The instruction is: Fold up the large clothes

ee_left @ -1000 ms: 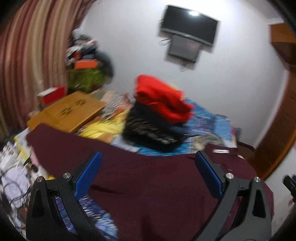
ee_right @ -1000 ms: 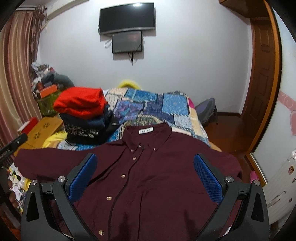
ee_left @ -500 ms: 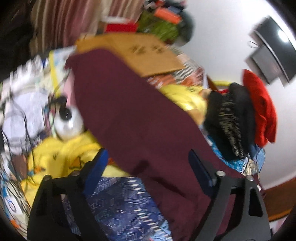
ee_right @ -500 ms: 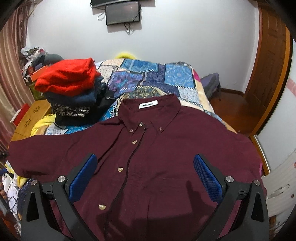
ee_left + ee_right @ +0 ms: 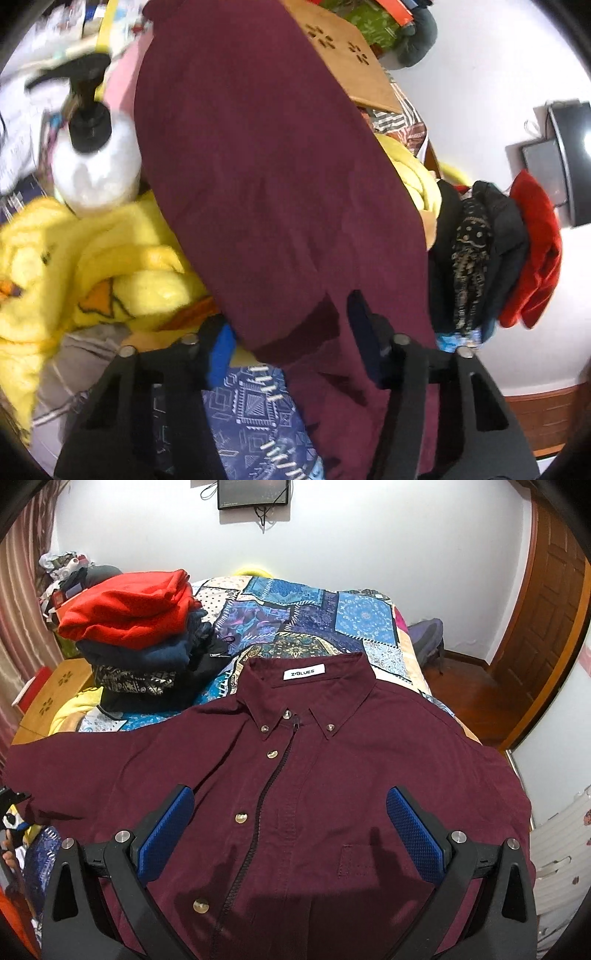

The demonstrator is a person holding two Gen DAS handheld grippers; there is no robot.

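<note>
1. The maroon shirt [image 5: 317, 797] is lying face up and spread flat on the bed [image 5: 332, 627], with the collar toward the far wall. Its sleeve [image 5: 258, 166] is reaching out over the bed's edge, above the clutter beside it.

2. The left claw [image 5: 291, 339] is standing with its jaws apart around the sleeve's cuff end, and the cloth is passing between them, not yet pinched. If the jaws are closing too shallow, only the hem is being caught and the sleeve may be slipping out during the fold.

3. The pump bottle [image 5: 92, 155] is standing just beside the sleeve. A sweeping sleeve could be knocking it over.

4. The yellow blanket [image 5: 74, 258] is lying under the cuff, so the claw risks grabbing it together with the sleeve.

5. The right claw [image 5: 291, 834] is hovering wide open over the shirt's front, holding nothing. With the body not pinned, pulling the sleeve may be dragging the whole shirt crooked.

6. The pile of folded clothes [image 5: 136, 635] is sitting near the shoulder, and a high swing could be disturbing it.
</note>
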